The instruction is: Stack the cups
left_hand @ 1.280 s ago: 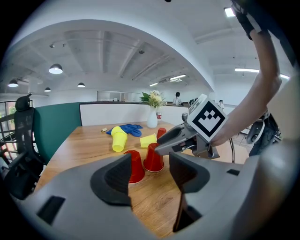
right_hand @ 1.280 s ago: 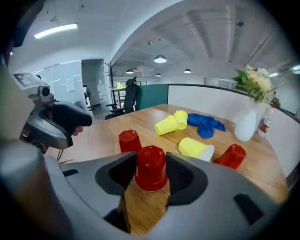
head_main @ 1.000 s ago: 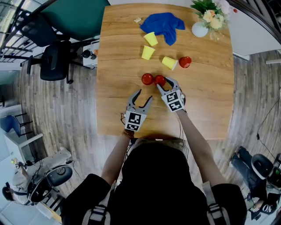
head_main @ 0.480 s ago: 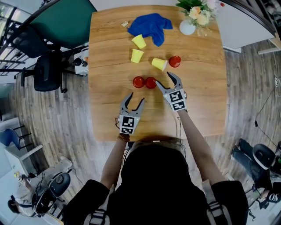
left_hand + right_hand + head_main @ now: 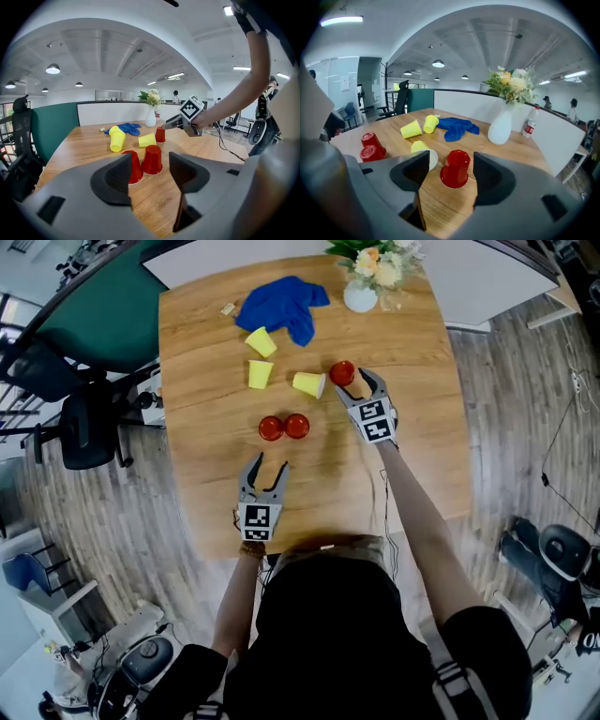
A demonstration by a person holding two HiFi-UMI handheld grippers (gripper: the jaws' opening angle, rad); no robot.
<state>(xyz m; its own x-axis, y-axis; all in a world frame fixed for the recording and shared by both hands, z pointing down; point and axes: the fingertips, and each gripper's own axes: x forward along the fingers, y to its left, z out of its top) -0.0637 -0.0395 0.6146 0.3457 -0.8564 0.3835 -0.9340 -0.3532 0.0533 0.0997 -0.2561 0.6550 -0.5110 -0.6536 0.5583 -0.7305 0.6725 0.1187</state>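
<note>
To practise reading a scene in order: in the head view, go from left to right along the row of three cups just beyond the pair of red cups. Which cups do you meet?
left yellow cup → yellow cup on its side → lone red cup

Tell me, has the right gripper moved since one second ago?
Yes. The right gripper left the pair of red cups and went away from the person, to the lone red cup.
</note>
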